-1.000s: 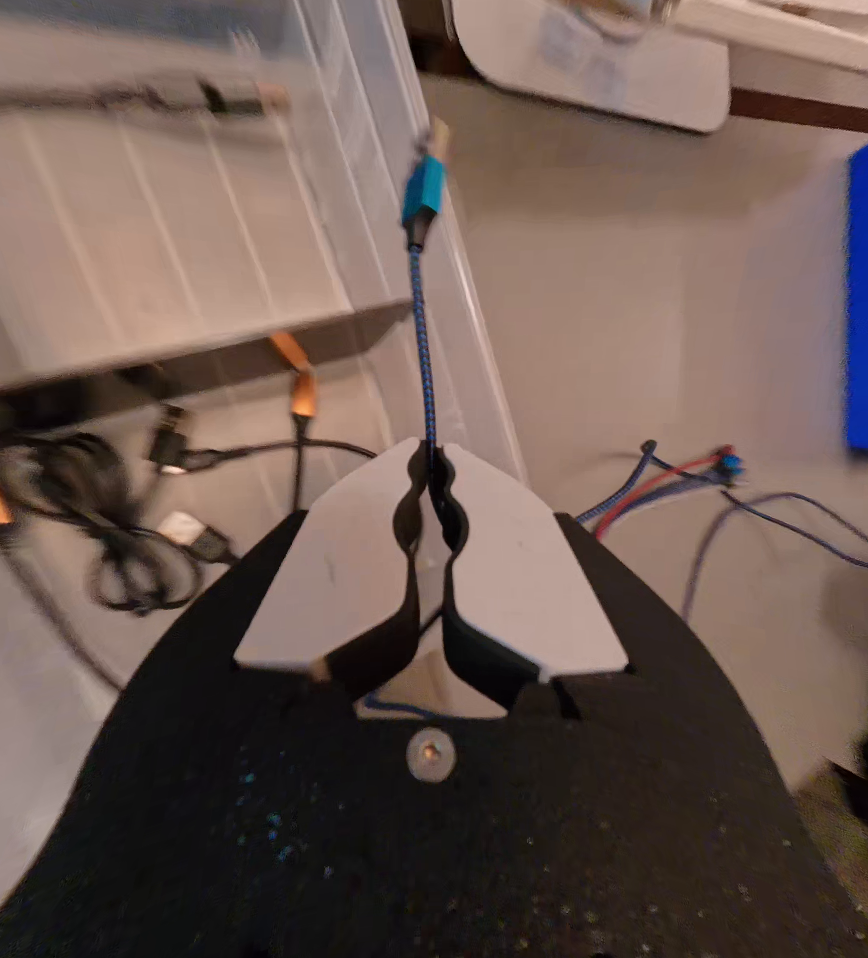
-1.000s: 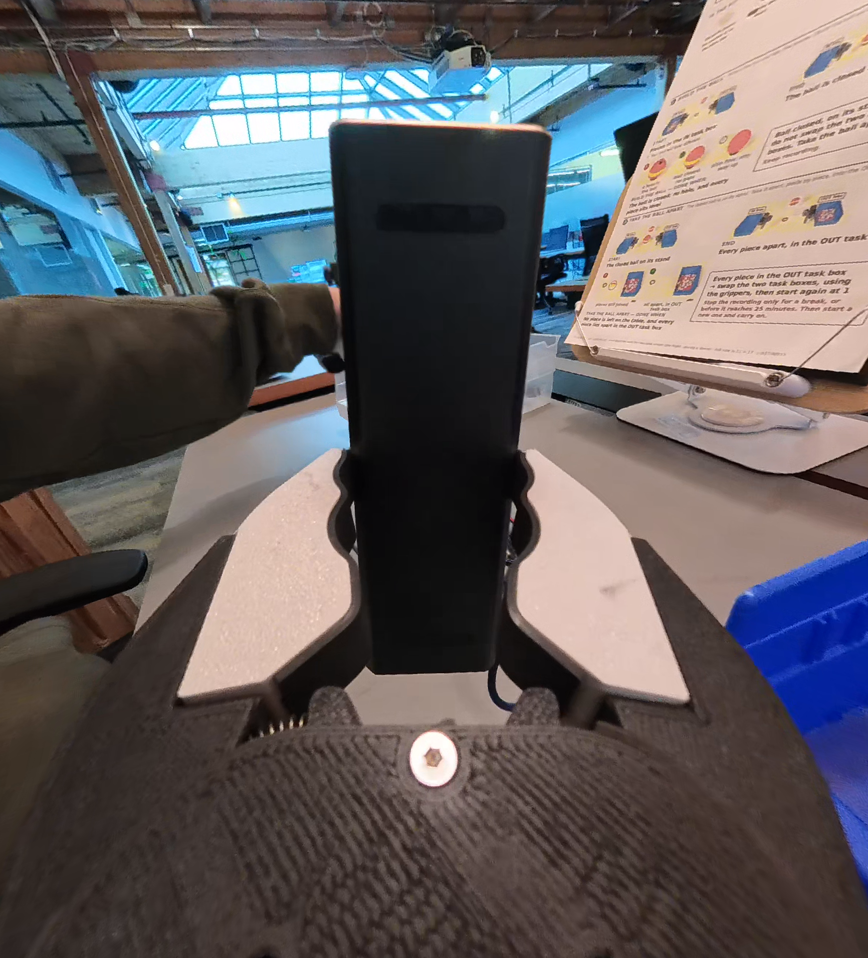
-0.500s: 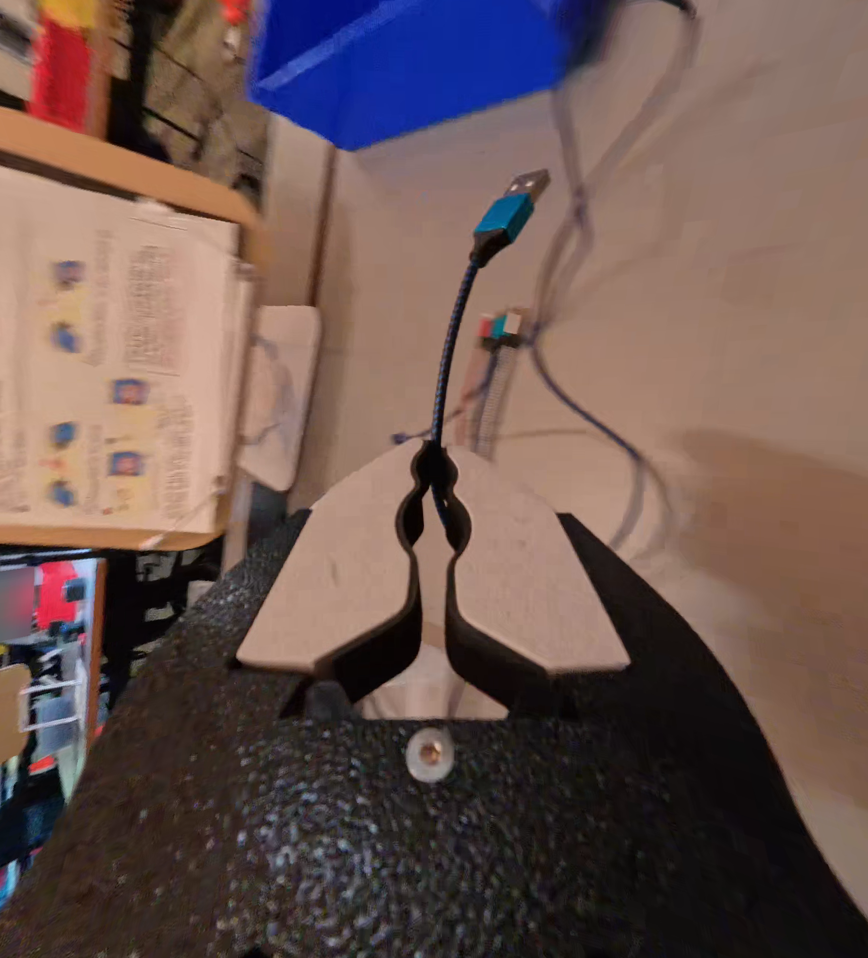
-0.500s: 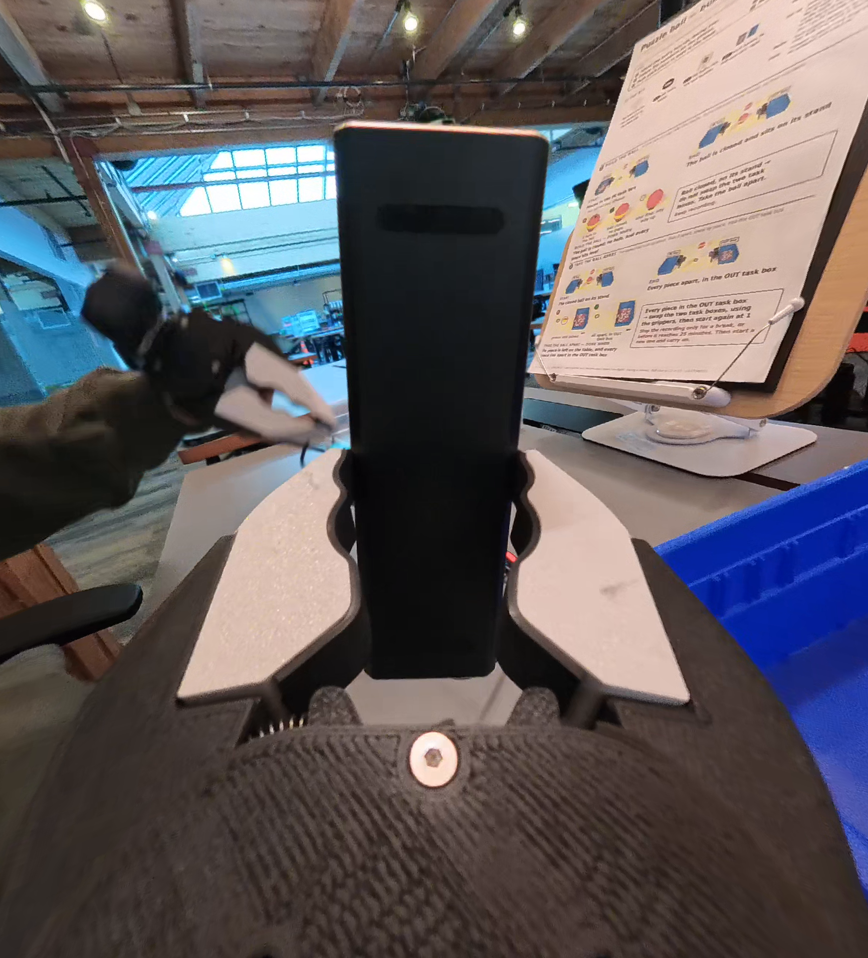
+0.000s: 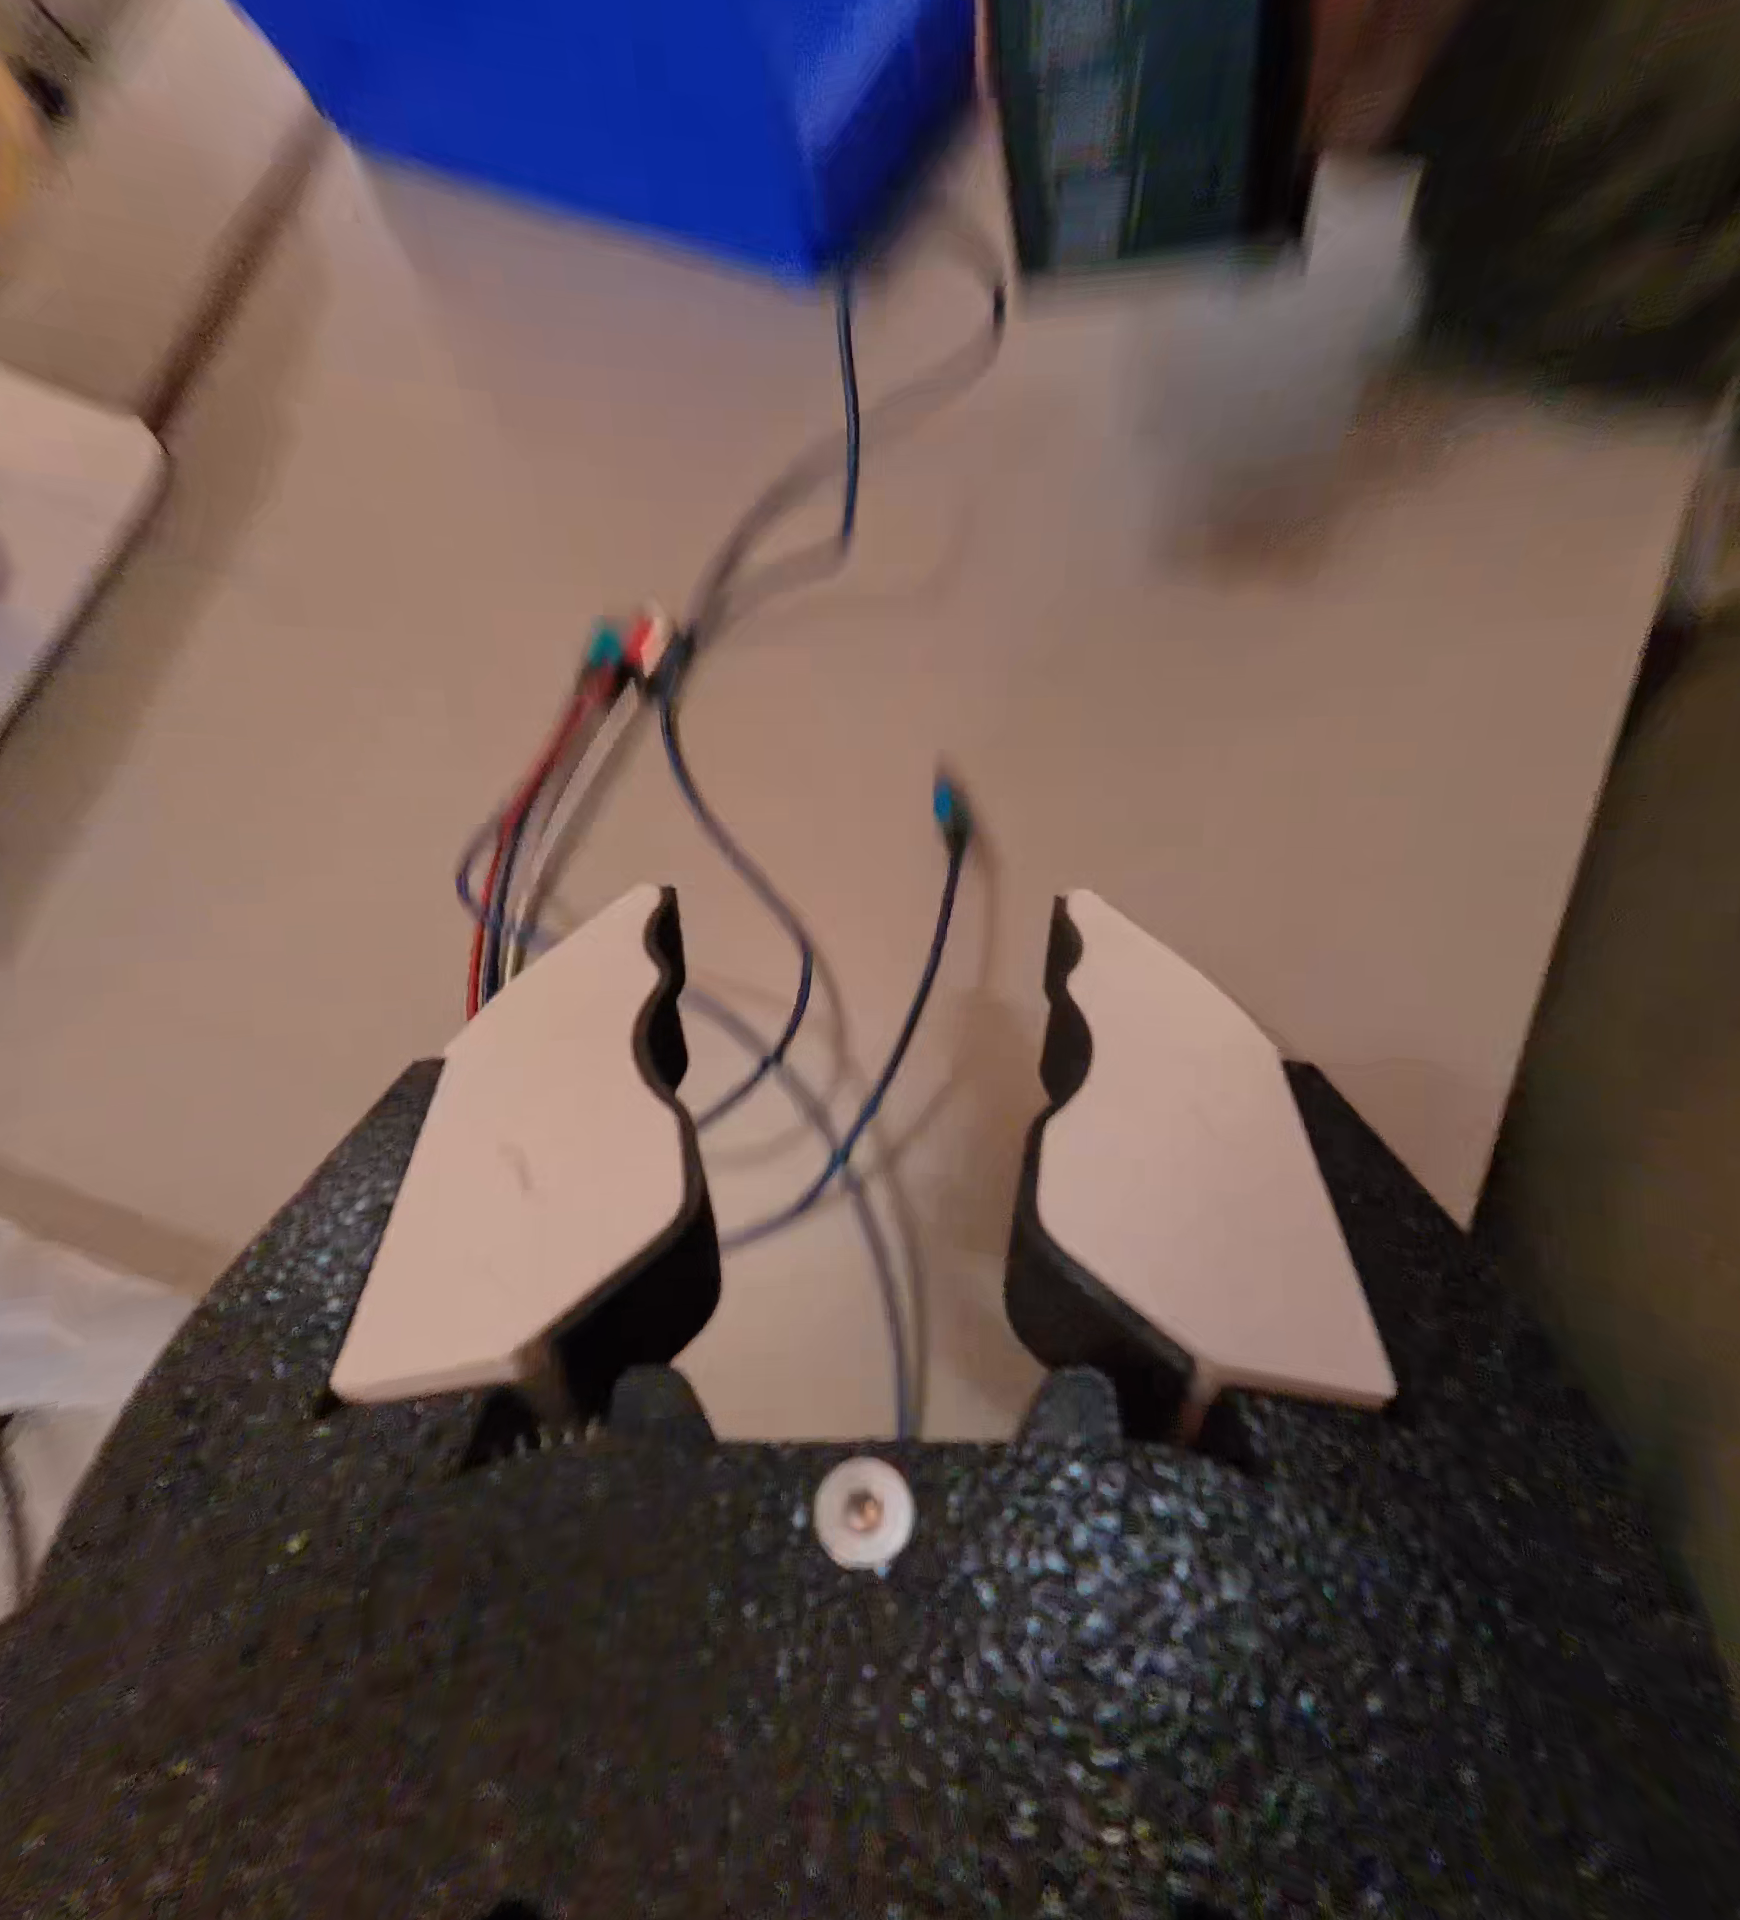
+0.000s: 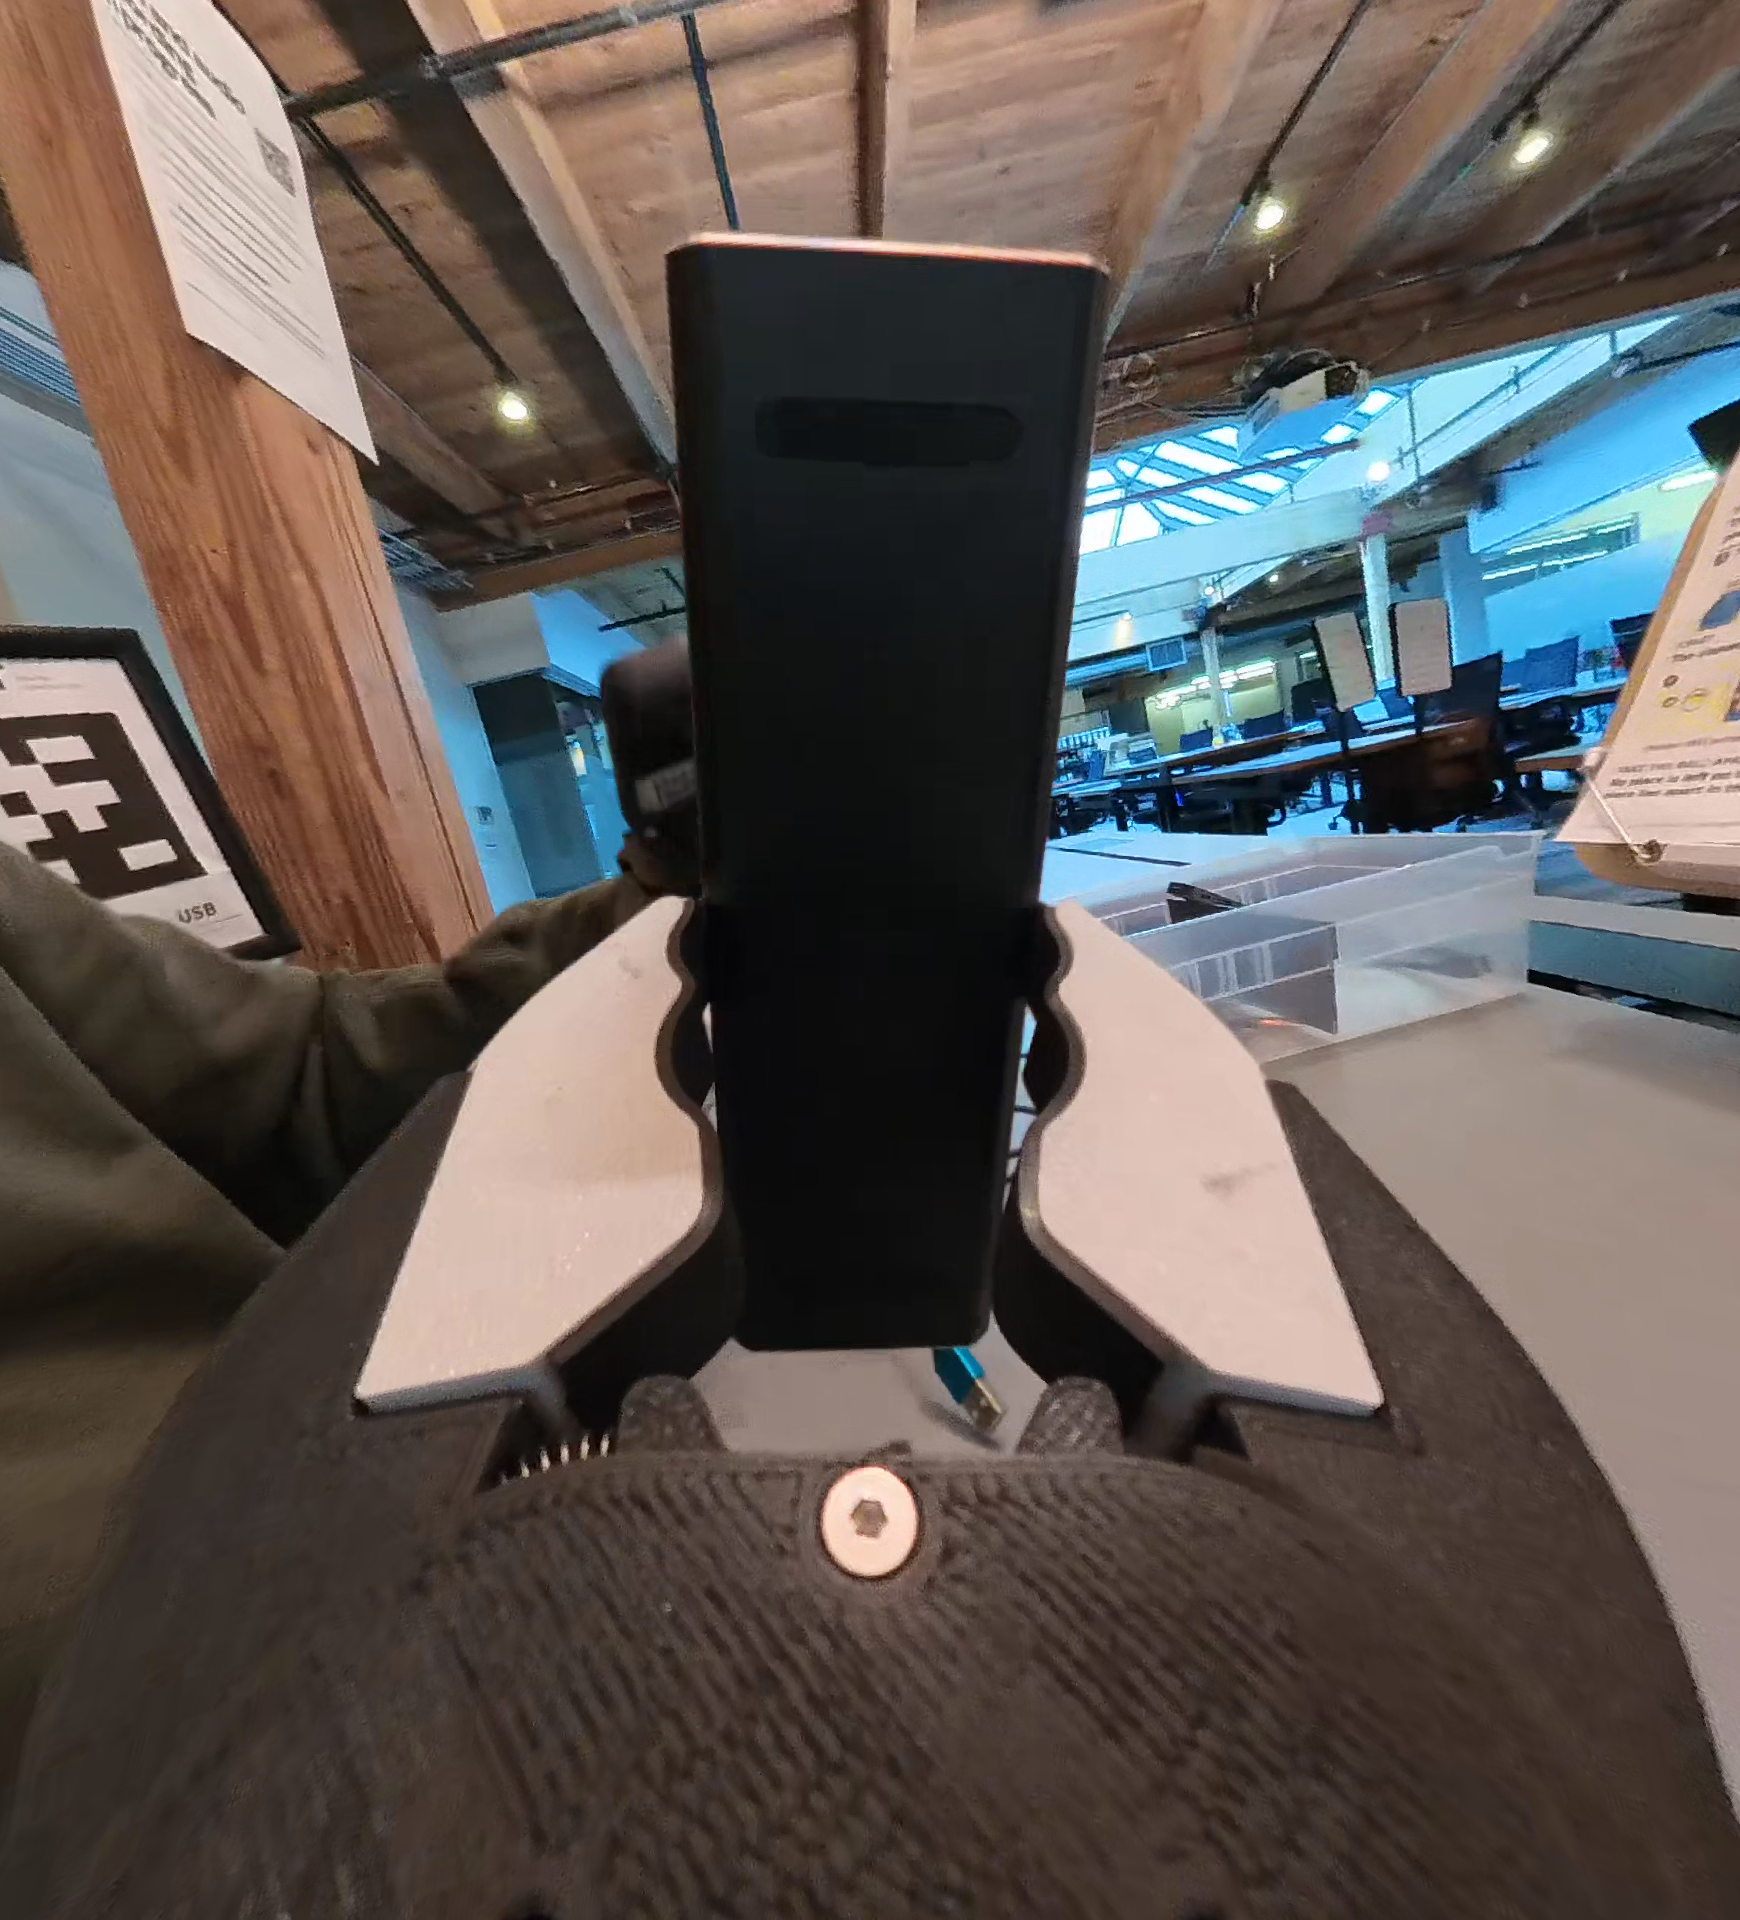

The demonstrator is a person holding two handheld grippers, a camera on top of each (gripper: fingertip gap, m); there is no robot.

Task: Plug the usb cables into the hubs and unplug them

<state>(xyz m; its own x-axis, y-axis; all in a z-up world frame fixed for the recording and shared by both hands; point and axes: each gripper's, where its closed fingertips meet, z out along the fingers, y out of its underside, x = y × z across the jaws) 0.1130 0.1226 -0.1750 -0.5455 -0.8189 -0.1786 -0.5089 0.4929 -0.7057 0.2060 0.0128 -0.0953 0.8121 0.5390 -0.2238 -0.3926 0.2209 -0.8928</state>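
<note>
R gripper (image 6: 871, 914) stands clamped on a black USB hub (image 6: 887, 727), held upright with its long body rising well past the fingertips toward the ceiling beams. L gripper (image 5: 861, 899) hangs over the table (image 5: 1261, 831) with jaws spread wide and nothing between them. A braided blue cable (image 5: 907, 1029) lies loose on the surface just ahead of and between its fingers, its teal plug (image 5: 949, 805) a little beyond the tips. Farther ahead and to the left sits a cluster of other plugs (image 5: 632, 655) with red and blue leads trailing back; beyond them, a blue bin (image 5: 637, 114). The left view is motion-blurred, so plug orientation can't be read for certain. In the right view a teal plug (image 6: 965, 1387) shows on the table below the hub's near end, prob. the same one.

Handling, as a judgement: the hub looks rigid, light and smooth-sided, so a firm side grip w/ ports kept clear suits it. The cable is limp and will flop; best taken at the stiff plug housing, not the braid, so the metal tip can be steered into a port.
</note>
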